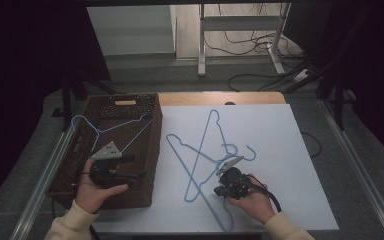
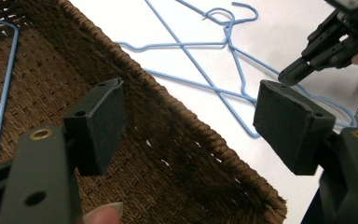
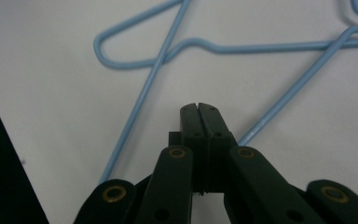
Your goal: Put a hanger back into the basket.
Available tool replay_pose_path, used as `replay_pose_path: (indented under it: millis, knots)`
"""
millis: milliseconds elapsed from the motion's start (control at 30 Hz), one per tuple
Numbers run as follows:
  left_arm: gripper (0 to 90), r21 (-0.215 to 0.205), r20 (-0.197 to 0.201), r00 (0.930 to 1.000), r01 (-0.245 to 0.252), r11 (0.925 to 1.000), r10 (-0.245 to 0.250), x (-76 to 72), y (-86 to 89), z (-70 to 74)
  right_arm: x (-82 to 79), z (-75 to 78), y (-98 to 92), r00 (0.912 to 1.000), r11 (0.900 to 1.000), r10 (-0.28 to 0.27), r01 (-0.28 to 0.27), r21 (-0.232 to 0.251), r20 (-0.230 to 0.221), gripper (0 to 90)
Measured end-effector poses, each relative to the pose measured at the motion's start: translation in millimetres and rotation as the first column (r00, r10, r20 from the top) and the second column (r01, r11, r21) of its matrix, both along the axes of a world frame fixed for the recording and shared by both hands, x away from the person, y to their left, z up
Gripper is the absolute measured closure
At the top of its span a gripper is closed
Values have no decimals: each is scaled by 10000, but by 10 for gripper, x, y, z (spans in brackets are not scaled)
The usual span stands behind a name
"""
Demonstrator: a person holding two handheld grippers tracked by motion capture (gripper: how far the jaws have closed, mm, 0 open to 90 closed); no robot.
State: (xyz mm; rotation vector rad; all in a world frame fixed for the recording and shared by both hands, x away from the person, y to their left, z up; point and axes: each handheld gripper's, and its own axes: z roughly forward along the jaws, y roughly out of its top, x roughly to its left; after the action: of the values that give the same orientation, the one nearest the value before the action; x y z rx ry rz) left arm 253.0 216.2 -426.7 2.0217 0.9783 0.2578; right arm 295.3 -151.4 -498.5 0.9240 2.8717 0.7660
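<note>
Light is falling on a grey floor (image 1: 145,67); cables (image 1: 250,47) are trailing around a white table frame (image 1: 240,25).

Our left hand (image 1: 94,192) holds its black two-jaw left gripper (image 2: 186,121) level, jaws spread wide with nothing between. Our right hand (image 1: 252,200) angles the black right gripper (image 3: 198,114) downward, jaws pressed together.

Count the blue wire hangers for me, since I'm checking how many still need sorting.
3. One blue wire hanger lies in the brown wicker basket; two lie crossed on the white table sheet: one points away, the other sits beneath the right claw.
</note>
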Motion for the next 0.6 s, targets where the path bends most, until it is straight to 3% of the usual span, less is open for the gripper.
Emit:
replay_pose_path:
  millis: [167, 300, 600]
  knots:
    - [253, -30, 59, 10000, -31, 10000, 31, -3, 13, 14, -37, -50, -42, 10000, 9988, -13, 11, -483, -33, 900]
    - [256, -37, 61, 10000, -22, 10000, 23, -3, 16, 12, -74, -39, -132, 9996, 9951, -134, 159, -973, 266, 900]
    - [261, -8, 12, 10000, 35, 10000, -35, 4, -9, 4, -42, -7, -552, 9930, 9866, -1163, 1182, -1121, 228, 900]
